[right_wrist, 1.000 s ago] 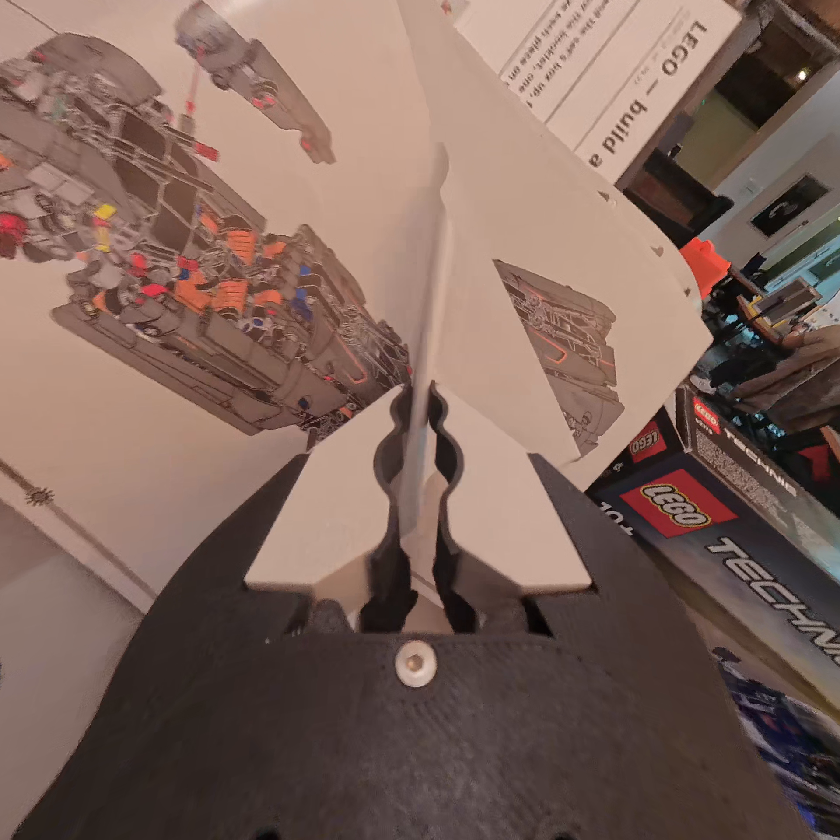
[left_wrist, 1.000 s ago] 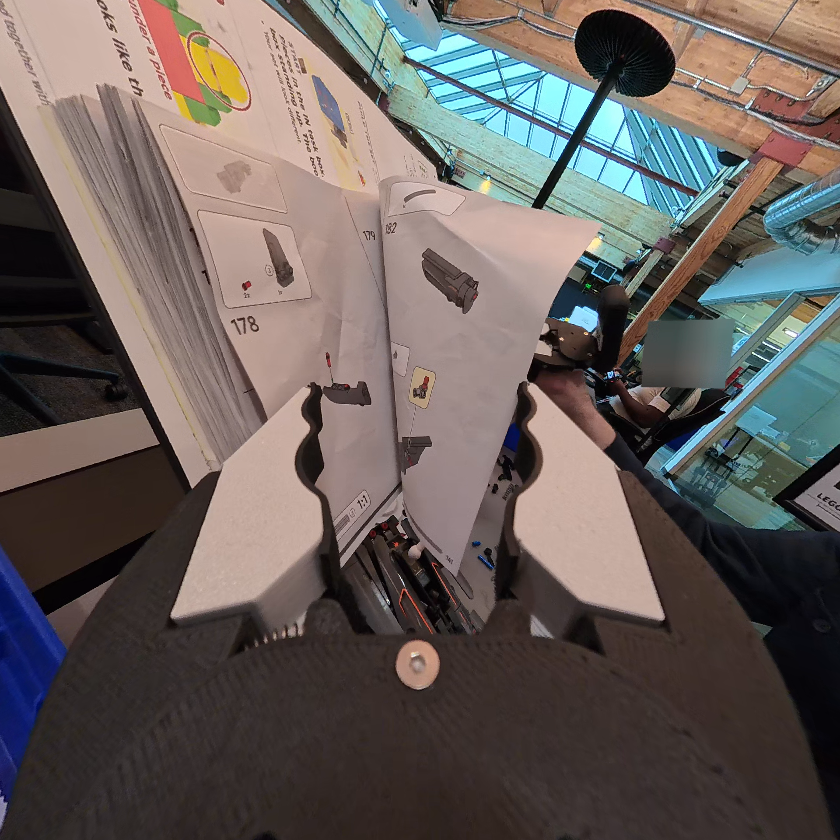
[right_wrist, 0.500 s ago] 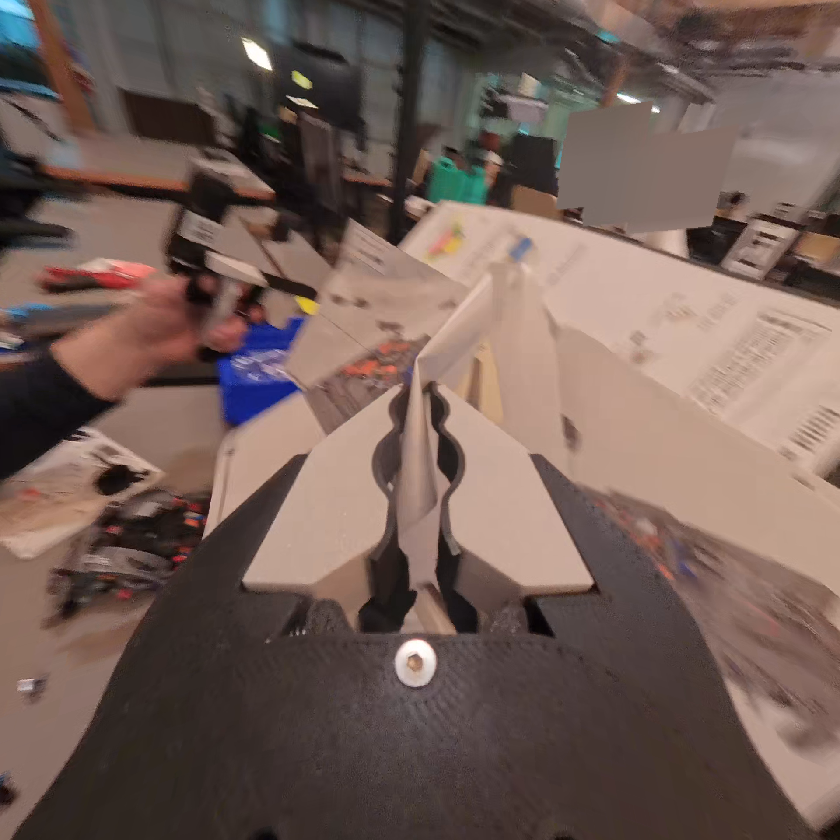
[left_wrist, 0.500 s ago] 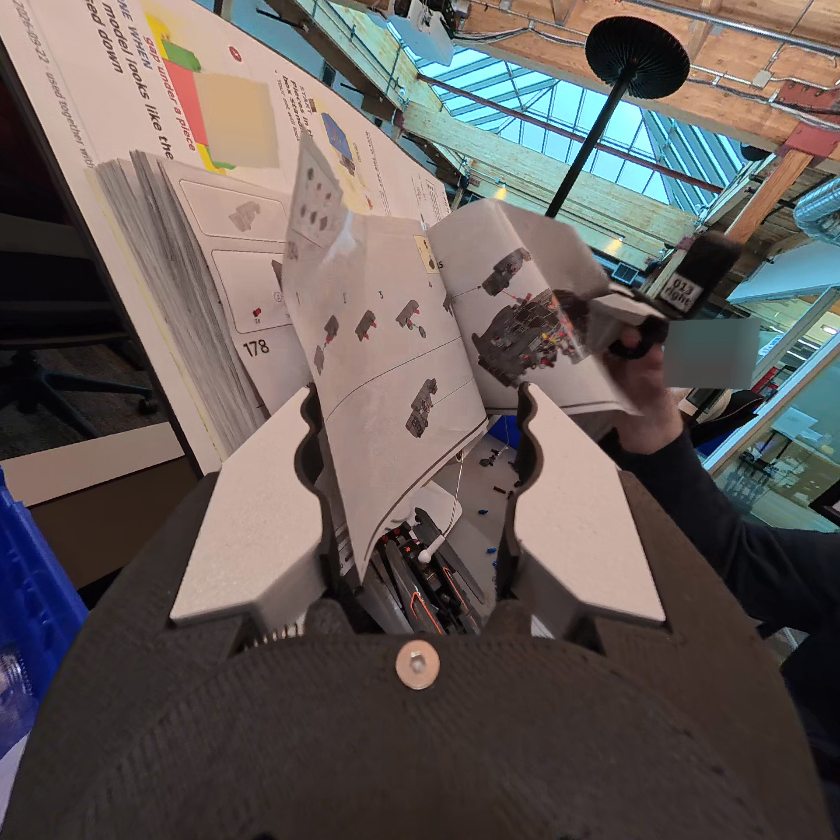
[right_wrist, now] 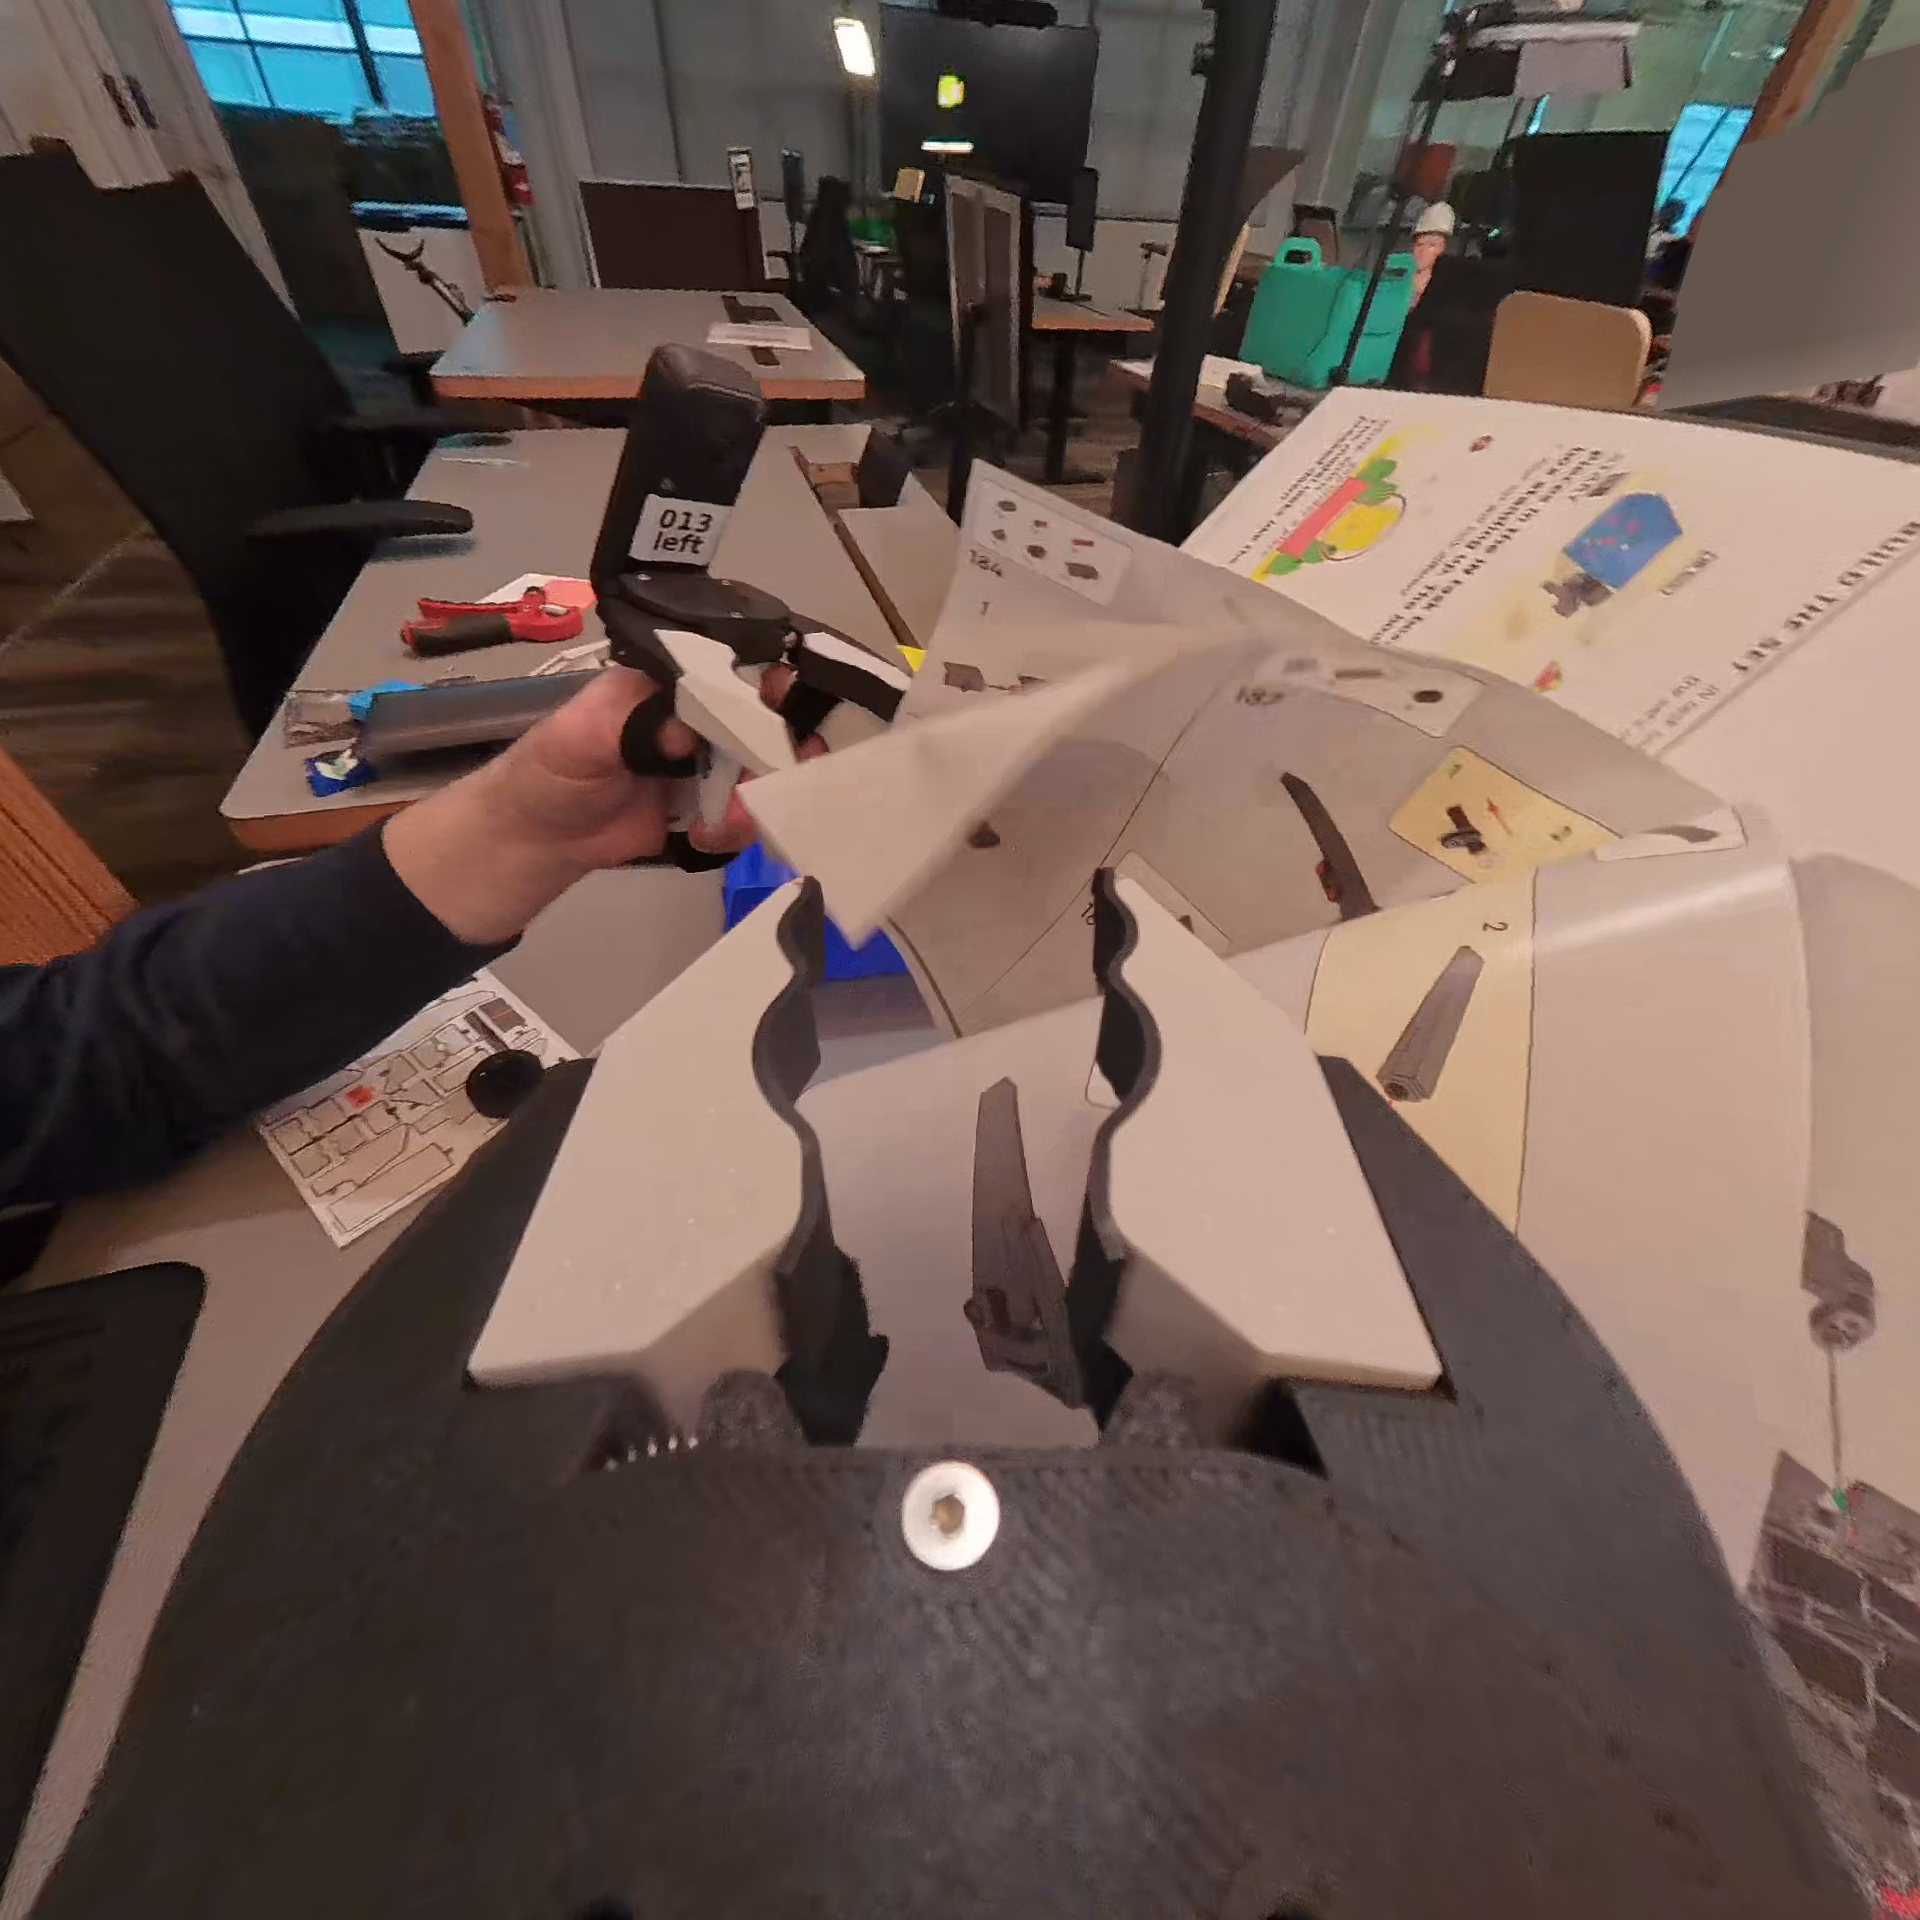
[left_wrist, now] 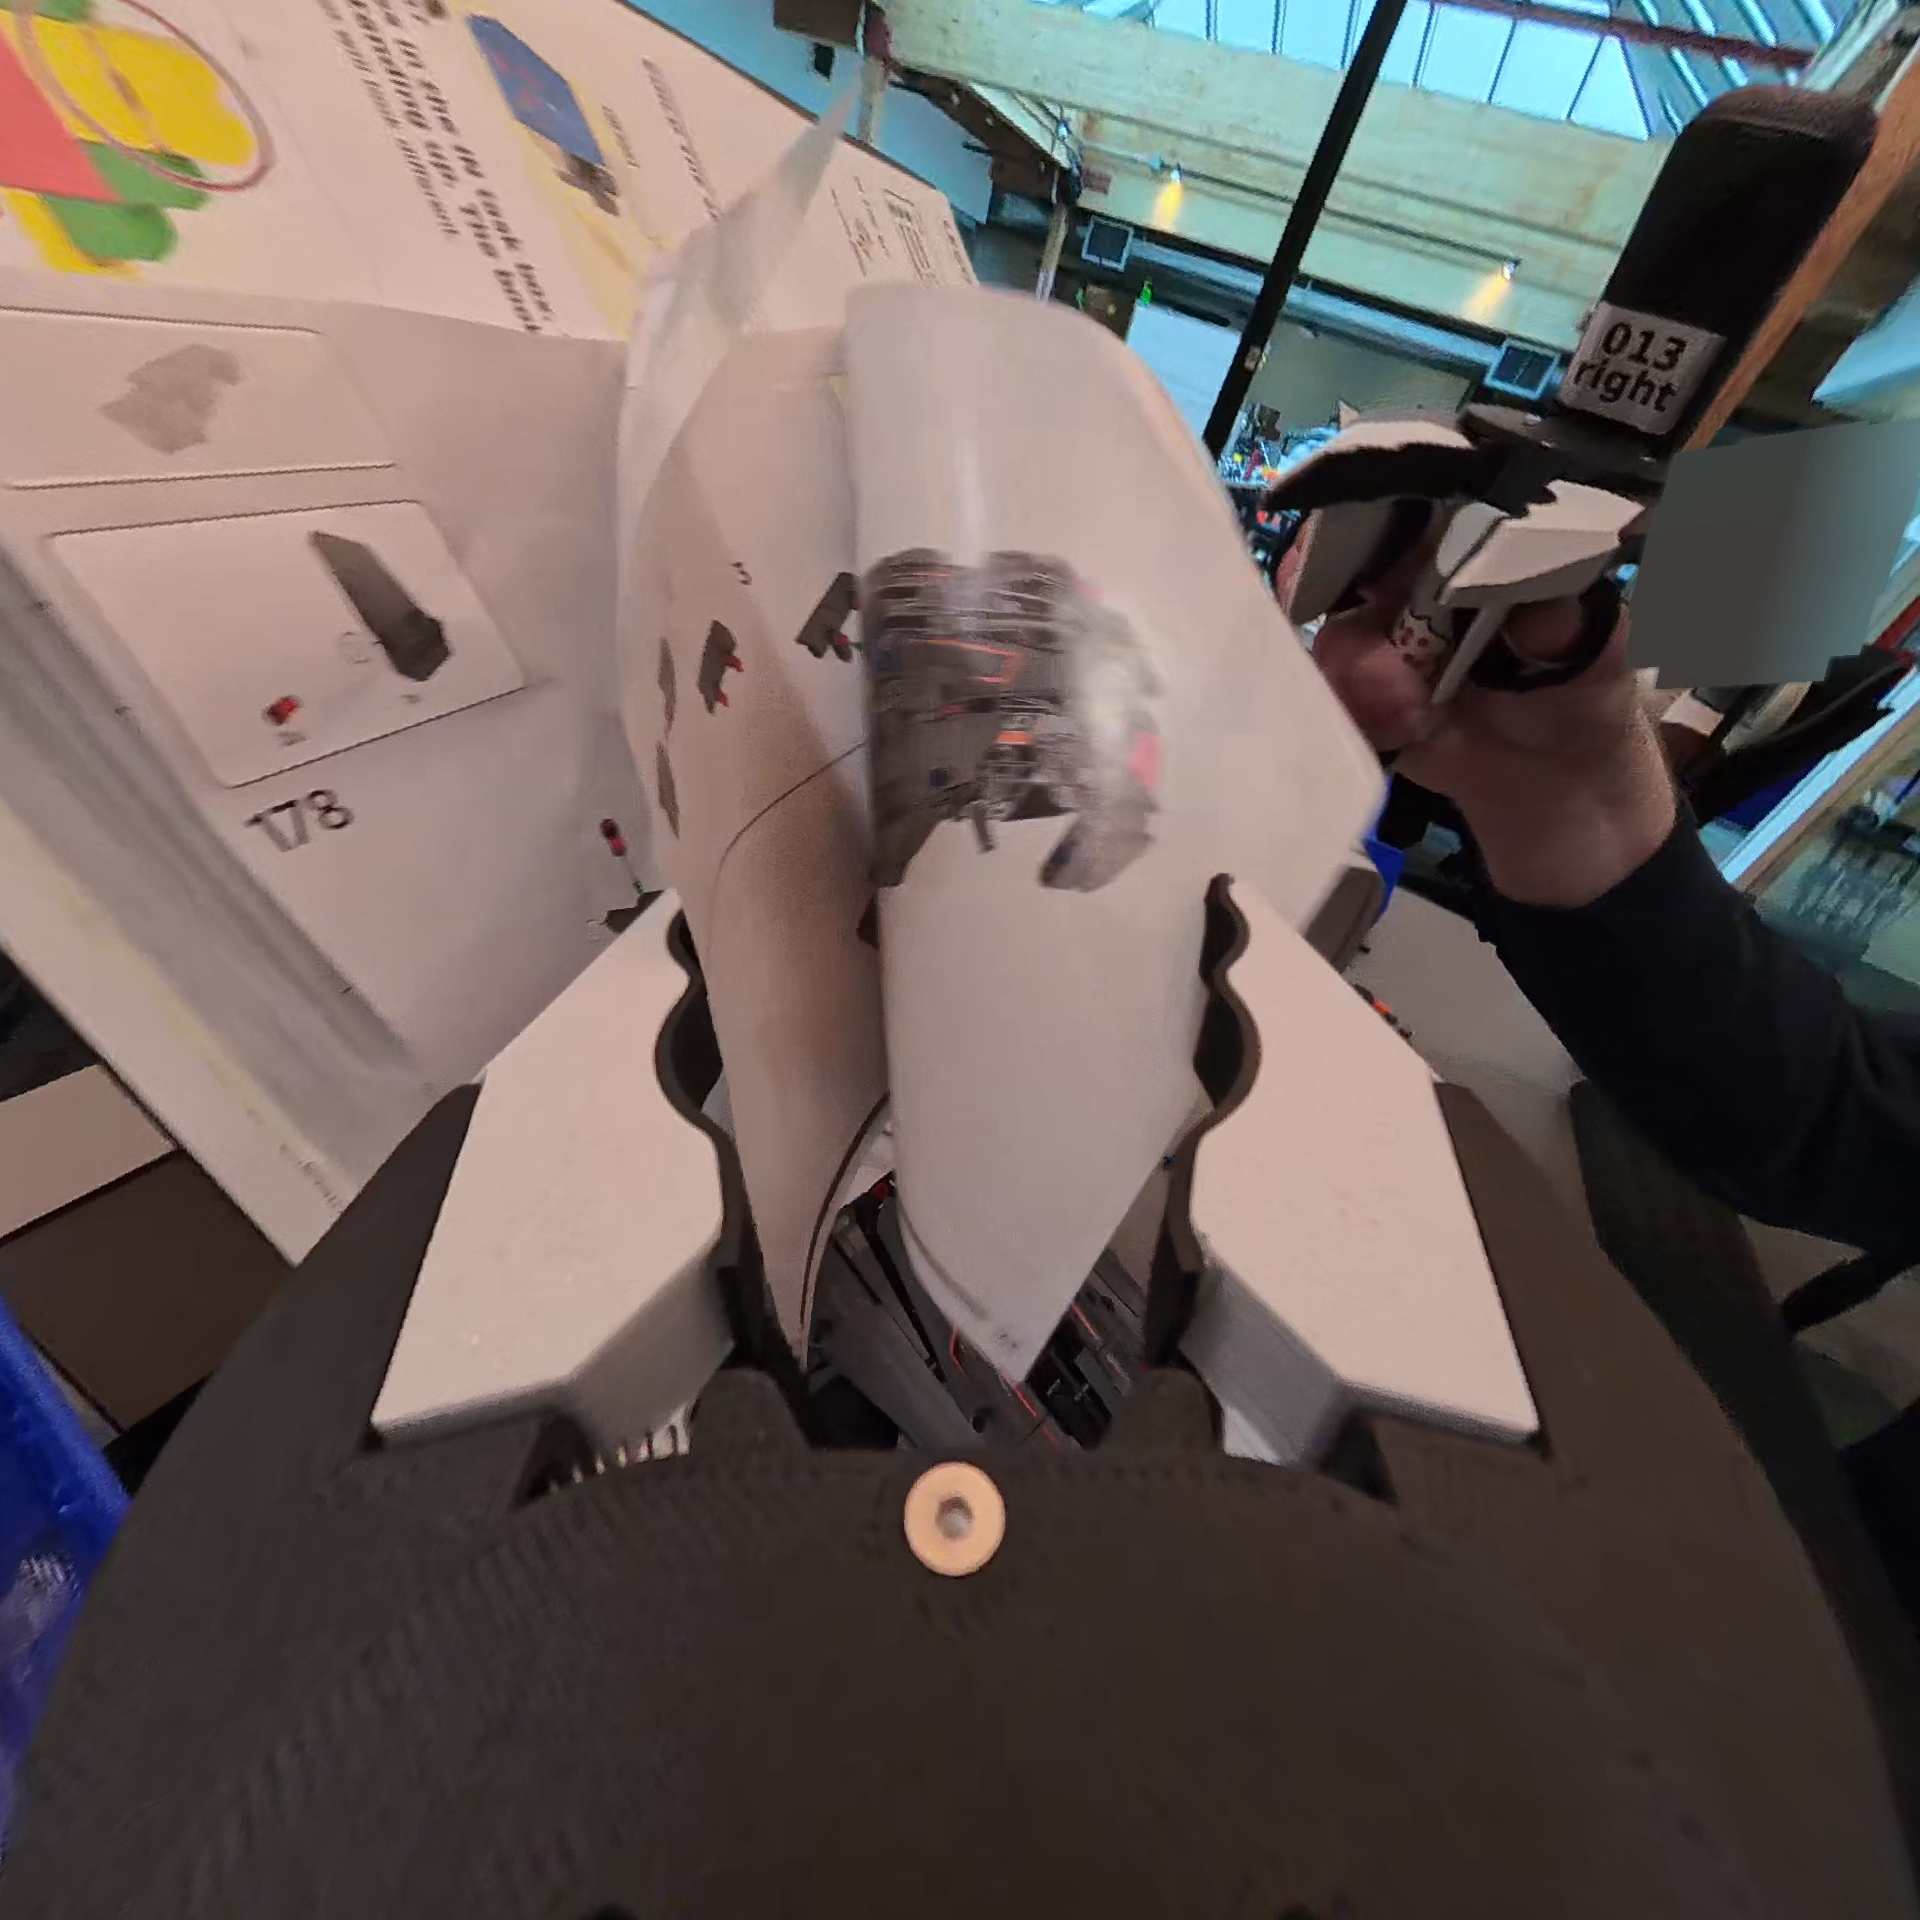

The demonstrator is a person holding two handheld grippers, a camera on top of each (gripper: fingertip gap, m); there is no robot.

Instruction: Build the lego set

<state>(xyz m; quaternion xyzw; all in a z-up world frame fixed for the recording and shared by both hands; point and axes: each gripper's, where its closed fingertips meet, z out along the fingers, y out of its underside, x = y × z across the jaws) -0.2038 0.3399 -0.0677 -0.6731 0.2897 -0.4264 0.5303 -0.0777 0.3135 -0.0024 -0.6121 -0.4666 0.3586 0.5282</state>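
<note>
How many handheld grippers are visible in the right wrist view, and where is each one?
2. The right gripper fills the foreground, open over the instruction booklet. The left gripper is farther off at centre-left, held in a hand near the booklet's raised pages.

White booklet pages (left_wrist: 1018,1091), blue bin (right_wrist: 852,951)

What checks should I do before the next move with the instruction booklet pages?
1. Right hand-held gripper released the page: ok, open, nothing pinched.
2. Left hand-held gripper free to grasp: ok, open, loose pages curl between its fingers.
3. Pages settled: not ok, blurred and standing up.
4. Wanted step readable: cannot tell.
5. Lego model reachable: cannot tell, mostly hidden by paper.
6. Instruction booklet supported: ok, it leans on the white board.
</note>
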